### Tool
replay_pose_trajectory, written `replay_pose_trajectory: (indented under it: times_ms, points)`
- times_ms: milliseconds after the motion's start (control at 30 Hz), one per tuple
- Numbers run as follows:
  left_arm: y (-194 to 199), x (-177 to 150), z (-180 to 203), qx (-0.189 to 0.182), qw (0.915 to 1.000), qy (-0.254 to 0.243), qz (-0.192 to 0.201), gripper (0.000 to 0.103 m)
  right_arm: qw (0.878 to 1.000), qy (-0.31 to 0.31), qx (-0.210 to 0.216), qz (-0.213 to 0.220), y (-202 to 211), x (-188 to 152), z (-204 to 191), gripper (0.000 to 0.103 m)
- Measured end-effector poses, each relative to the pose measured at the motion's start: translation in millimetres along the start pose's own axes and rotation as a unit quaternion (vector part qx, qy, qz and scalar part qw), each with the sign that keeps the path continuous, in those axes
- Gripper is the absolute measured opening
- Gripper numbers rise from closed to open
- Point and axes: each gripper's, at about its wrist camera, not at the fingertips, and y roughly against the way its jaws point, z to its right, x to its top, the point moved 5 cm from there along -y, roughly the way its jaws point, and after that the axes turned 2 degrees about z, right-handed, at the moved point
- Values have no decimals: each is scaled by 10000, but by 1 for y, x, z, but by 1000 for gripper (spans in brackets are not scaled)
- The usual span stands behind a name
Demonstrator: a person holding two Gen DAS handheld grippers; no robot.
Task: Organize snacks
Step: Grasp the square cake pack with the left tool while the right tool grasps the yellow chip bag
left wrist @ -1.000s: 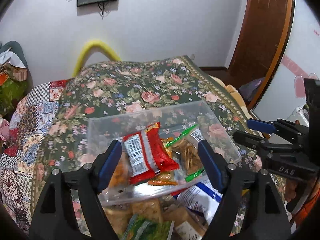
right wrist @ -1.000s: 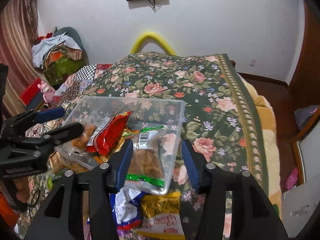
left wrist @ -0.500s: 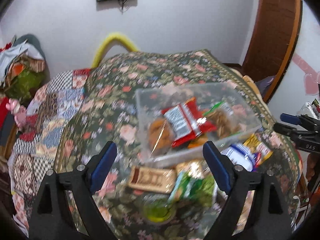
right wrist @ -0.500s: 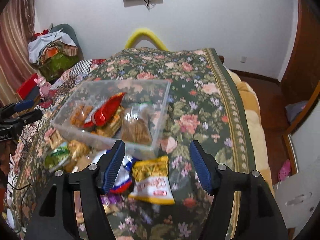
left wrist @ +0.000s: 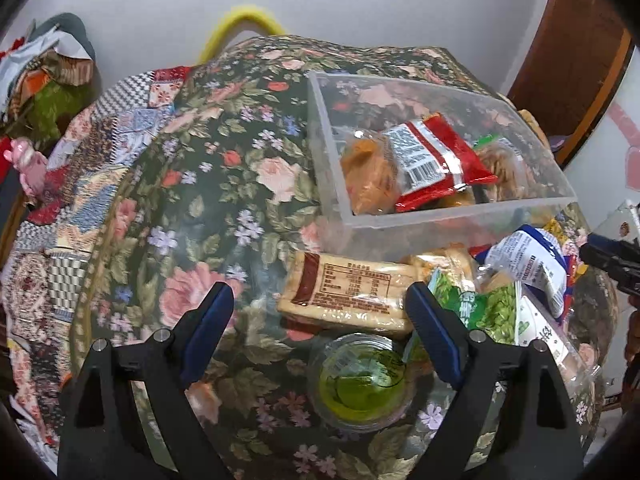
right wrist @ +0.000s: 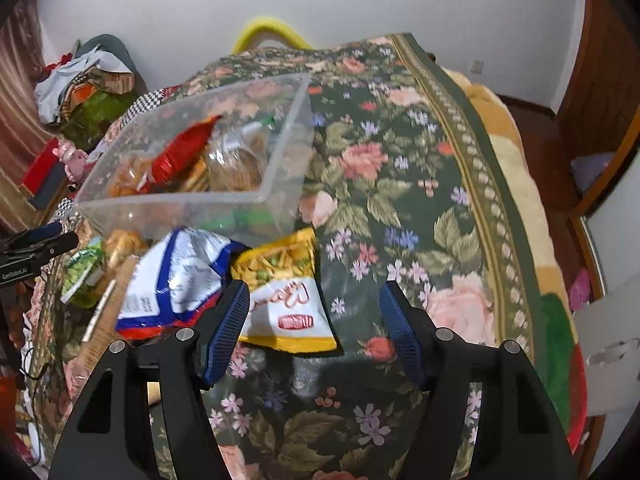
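Observation:
A clear plastic bin [left wrist: 332,168] [right wrist: 288,148] on the floral bedspread holds a red packet [left wrist: 440,152] and other snack bags. Loose snacks lie in front of it: a tan cracker pack [left wrist: 348,292], a green bag [left wrist: 480,308], a green jelly cup [left wrist: 360,384], a white-and-blue bag [right wrist: 176,280] and a yellow bag [right wrist: 284,300]. My left gripper [left wrist: 320,336] is open and empty, just above the jelly cup, with the cracker pack ahead. My right gripper [right wrist: 314,328] is open and empty, over the yellow bag's near edge.
The bed's right edge drops to a wooden floor [right wrist: 540,132]. Clothes and bags are piled at the left by the wall [right wrist: 84,88]. A brown door [left wrist: 568,52] stands at the right. The other gripper's tips show at each view's side [left wrist: 612,260].
Both grippers have pulled back from the bin and lowered toward the loose snacks in front of it. The left has swung left. The bin and its contents stay in place.

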Motion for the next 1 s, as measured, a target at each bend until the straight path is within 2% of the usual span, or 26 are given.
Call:
replay_pose_trajectory:
  times_ms: [267,400,733,1000]
  points:
    - [-12,1,8,-121,9999,-3,66,97,9997,-47,124,-204,-14,-7,-2,64]
    - [-19,5,5,-240,9995,184,47,98,9996,20,161,-247,-22,-6,-8,67]
    - [-16,2,1,-175,9996,64,207,97,9992,100,269,-260,-29,-8,-15,67]
    - [-13,-8,-15,-169,9995,245,146,97,9989,165,334,-268,-30,-12,-20,54]
